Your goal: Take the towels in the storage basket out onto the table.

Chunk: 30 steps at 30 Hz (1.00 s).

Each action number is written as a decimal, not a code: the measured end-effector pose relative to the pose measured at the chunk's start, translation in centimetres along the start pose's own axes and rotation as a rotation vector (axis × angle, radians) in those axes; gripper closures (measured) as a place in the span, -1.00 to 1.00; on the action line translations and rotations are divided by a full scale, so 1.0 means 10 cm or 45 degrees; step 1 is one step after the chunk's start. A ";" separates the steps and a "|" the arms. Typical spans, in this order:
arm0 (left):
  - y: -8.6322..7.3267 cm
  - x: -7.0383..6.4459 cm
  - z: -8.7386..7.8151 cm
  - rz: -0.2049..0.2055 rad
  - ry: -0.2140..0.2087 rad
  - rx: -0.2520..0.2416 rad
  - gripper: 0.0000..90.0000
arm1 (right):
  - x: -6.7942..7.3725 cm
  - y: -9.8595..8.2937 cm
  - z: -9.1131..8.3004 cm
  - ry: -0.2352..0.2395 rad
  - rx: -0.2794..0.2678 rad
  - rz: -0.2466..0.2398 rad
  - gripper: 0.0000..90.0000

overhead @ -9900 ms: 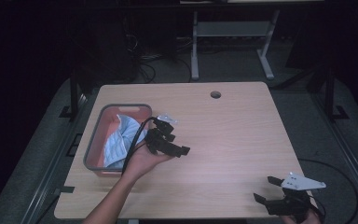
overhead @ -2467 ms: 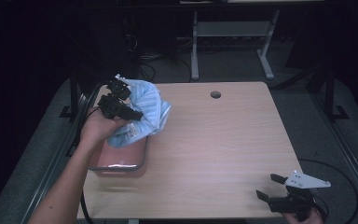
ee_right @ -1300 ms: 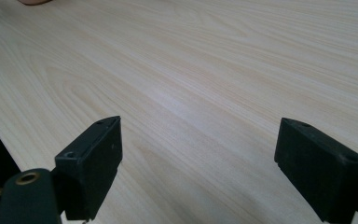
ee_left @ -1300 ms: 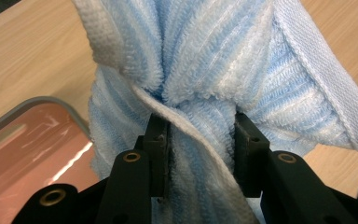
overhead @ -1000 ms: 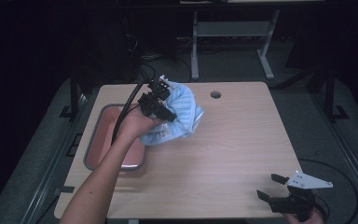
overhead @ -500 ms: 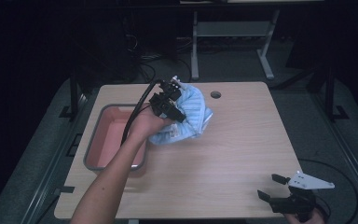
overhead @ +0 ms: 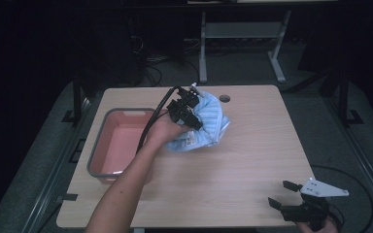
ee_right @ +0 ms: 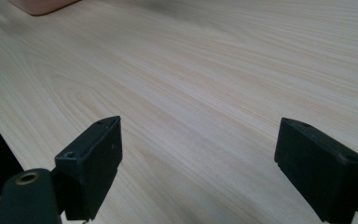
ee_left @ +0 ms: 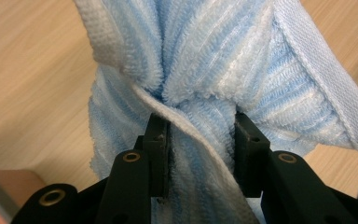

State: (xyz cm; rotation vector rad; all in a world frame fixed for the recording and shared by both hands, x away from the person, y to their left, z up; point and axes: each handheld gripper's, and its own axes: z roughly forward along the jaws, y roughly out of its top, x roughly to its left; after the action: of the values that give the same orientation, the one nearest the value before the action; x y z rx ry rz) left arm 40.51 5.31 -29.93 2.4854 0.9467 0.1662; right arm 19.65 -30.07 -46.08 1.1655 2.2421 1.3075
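- Your light wooden table (overhead: pixel 252 160) now carries the work: the crumpled, ribbed light-blue terry towel (overhead: pixel 206 124) has left the pink rectangular plastic tub with the grey rim (overhead: pixel 108 145) over the last seconds and hangs just past the tub's right rim, above the middle of the table. I judge the lift-out done, with setting down or spreading next.
- The tub now lies bare behind and to the left of your left fingers.
- Your left forearm reaches diagonally up from the bottom edge, wrist bent, with the left gripper (overhead: pixel 187 109) on top of the bundle.
- Its fingers (ee_left: pixel 158 154) are clamped on a thick gather of towel (ee_left: pixel 200 84), closed as far as the cloth allows; the rest spills beyond the fingertips.
- Your right gripper (overhead: pixel 291 196) rests low at the near right corner, well apart from the towel, its fingers (ee_right: pixel 98 149) spread wide over bare wood and holding nothing.
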 end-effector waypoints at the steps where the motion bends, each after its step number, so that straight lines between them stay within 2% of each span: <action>1: 0.01 -0.01 0.02 0.003 0.000 0.001 0.42 | 0.00 0.00 0.00 0.000 -0.002 0.003 -0.68; 18: 0.09 -0.08 0.30 -0.001 -0.035 0.016 0.41 | 0.00 0.00 -0.01 0.003 -0.012 -0.001 -0.68; 22: 0.08 -0.10 0.36 -0.018 -0.048 0.012 0.41 | 0.00 0.00 -0.01 0.001 -0.011 0.001 -0.68; 30: 0.06 -0.11 0.50 -0.017 -0.079 0.031 0.40 | -0.01 0.00 0.00 0.005 -0.012 0.002 -0.68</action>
State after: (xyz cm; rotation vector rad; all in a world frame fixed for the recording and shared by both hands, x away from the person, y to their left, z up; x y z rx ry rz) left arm 41.38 2.27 -34.04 2.4908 0.9450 0.0728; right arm 19.69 -30.13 -46.06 1.1630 2.2358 1.3209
